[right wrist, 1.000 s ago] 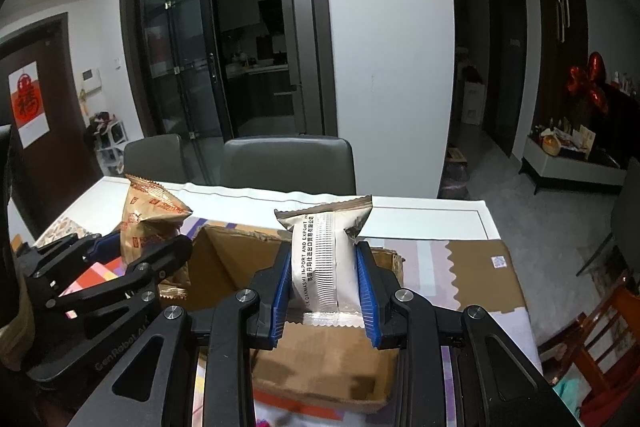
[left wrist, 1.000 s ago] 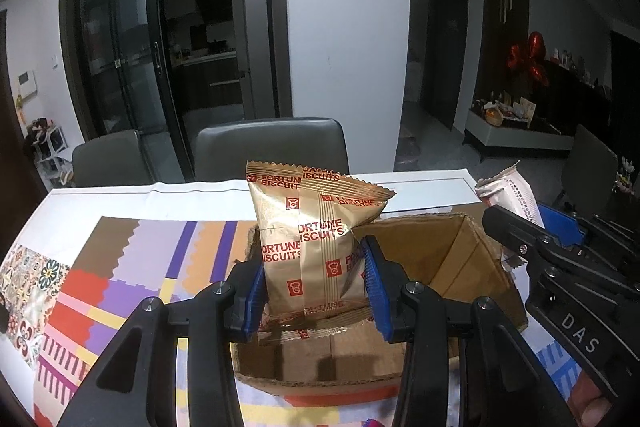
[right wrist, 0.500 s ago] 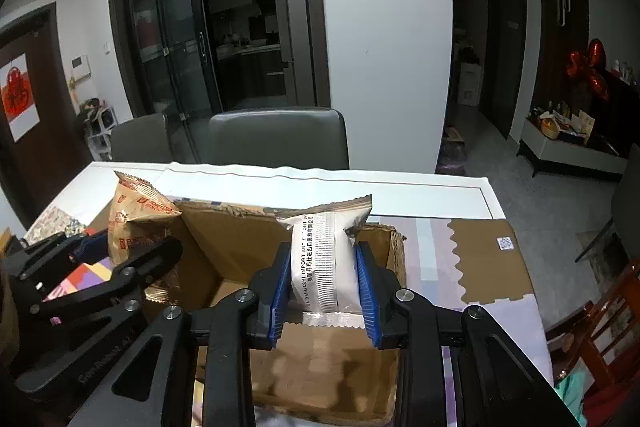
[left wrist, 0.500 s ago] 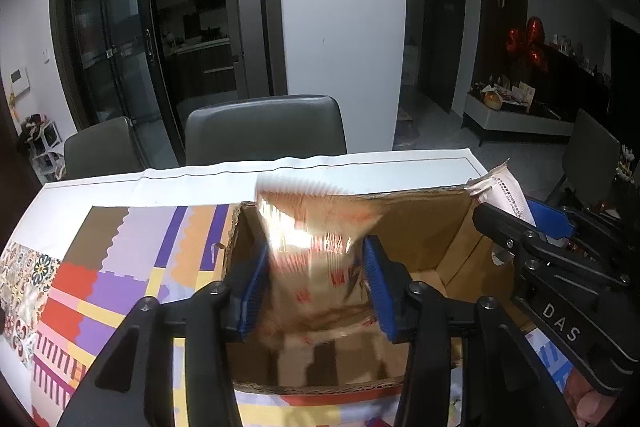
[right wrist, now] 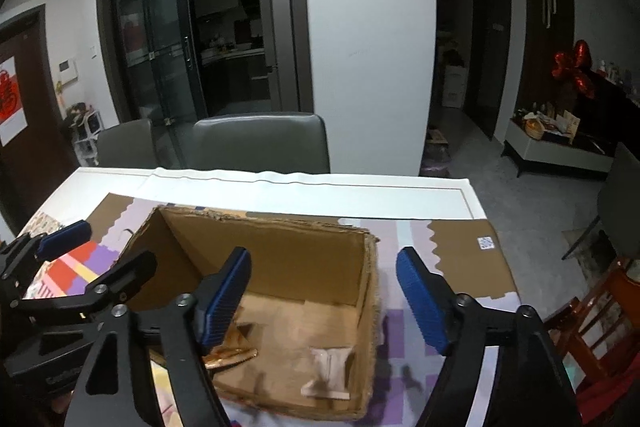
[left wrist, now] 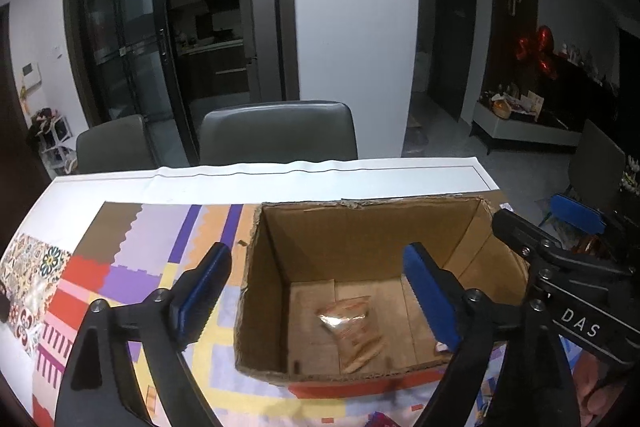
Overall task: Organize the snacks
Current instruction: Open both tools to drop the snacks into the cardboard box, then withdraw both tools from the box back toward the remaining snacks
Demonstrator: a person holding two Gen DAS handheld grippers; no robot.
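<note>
Both packets dropped into cardboard box; left tongs, right tongs opening, empty.

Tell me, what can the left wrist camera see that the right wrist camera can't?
Only the left wrist view shows the gold biscuit packet whole, lying flat on the box floor, and the patterned tile print at the mat's left edge. Only the right wrist view shows the white snack packet whole, the red poster on the door and a red wooden chair. Both show the open cardboard box, the colourful table mat, two grey chairs, and the left gripper and right gripper, jaws opening with nothing between them.
</note>
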